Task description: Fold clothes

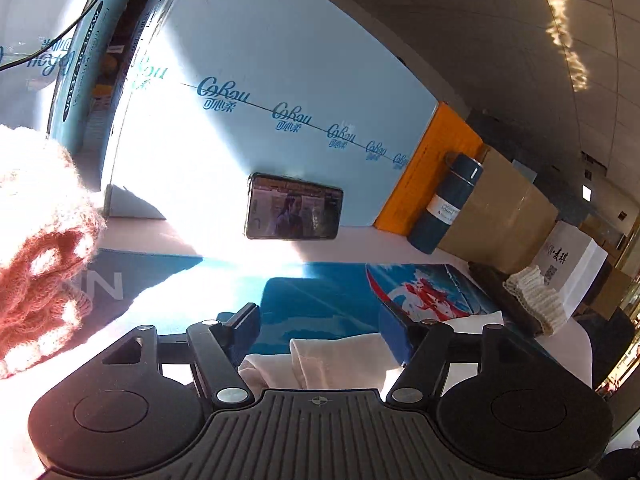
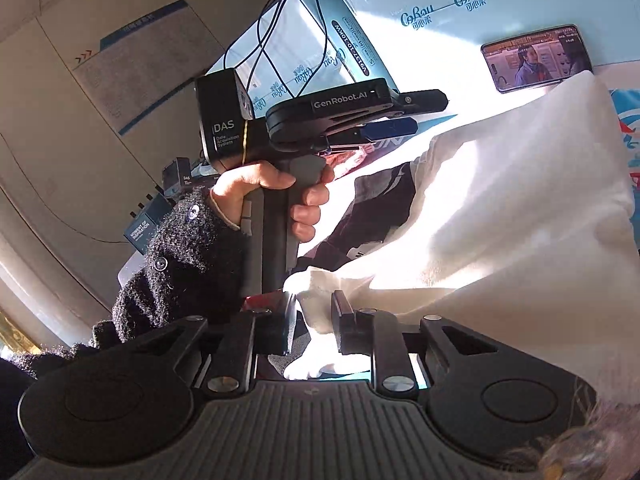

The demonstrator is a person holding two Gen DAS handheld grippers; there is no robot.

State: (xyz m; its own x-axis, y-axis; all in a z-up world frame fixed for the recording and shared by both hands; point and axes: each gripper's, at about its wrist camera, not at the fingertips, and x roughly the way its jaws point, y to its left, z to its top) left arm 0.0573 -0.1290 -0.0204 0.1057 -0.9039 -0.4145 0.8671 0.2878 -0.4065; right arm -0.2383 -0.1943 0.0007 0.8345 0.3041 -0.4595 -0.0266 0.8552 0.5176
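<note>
the table [image 1: 224, 240] is pale, laid with a blue printed mat [image 1: 332, 292], and hard sunlight cuts across it in a bright band. light blue cartons [image 1: 280, 60] printed with a repeated logo stand as a wall along the far edge. a phone [image 1: 294, 212] leans against them, screen lit. toward the right of my left view a dark blue flask [image 1: 444, 204] stands against a brown cardboard box [image 1: 500, 208], with an orange box [image 1: 420, 168] behind it and a white paper bag [image 1: 572, 268] further on. a coral knitted garment [image 1: 40, 260] crowds the left edge, and a cream ribbed cuff [image 1: 536, 300] lies on something dark near the right edge.

the white garment [image 2: 500, 208] lies heaped on the mat, filling most of my right view. my left gripper [image 1: 320, 320] has its jaws wide apart with a fold of the white cloth lying low between them, not pressed. my right gripper [image 2: 314, 320] has its jaws a little apart, a bunch of white cloth sitting in the gap; i cannot tell whether the pads bear on it. my left hand [image 2: 276, 196], in a black fuzzy sleeve [image 2: 180, 264], grips its handle. open mat lies between the cloth and the cartons.
</note>
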